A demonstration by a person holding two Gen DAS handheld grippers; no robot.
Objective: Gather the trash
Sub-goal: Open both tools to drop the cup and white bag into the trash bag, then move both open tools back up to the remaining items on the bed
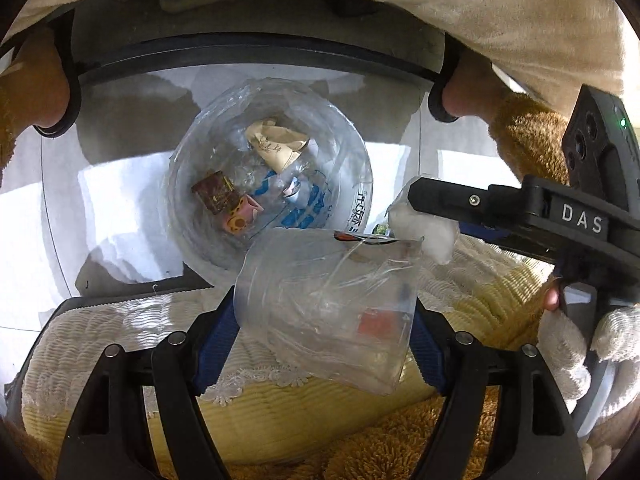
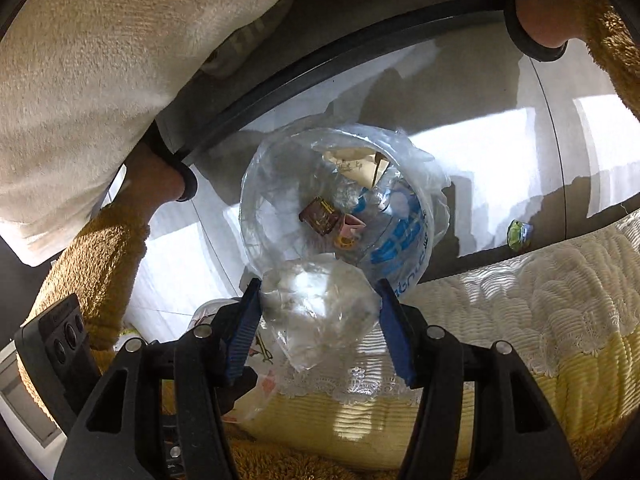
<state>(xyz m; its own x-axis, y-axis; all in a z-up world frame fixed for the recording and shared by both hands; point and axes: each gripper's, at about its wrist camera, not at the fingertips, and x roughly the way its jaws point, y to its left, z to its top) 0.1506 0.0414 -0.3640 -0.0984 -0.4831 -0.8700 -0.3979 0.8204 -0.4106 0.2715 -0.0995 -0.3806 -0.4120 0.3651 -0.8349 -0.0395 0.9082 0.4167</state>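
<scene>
left gripper [image 1: 326,332] pinches clear wrapper [image 1: 332,304] | right gripper [image 2: 316,320] pinches crumpled plastic [image 2: 320,308] | both above bin [image 2: 336,204], likely for dropping in

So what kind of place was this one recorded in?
Most likely a home, perhaps a bedroom or living room: a quilted cream cover with lace trim, glossy floor tiles, and a bag-lined trash bin holding wrappers beside it.

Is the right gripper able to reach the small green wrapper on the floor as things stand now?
Probably not at once. The right gripper already has a crumpled clear plastic piece between its fingers, above the bin bag. The green wrapper lies uncovered on the floor beside the bedding, so the way is free once the plastic is dropped.
</scene>
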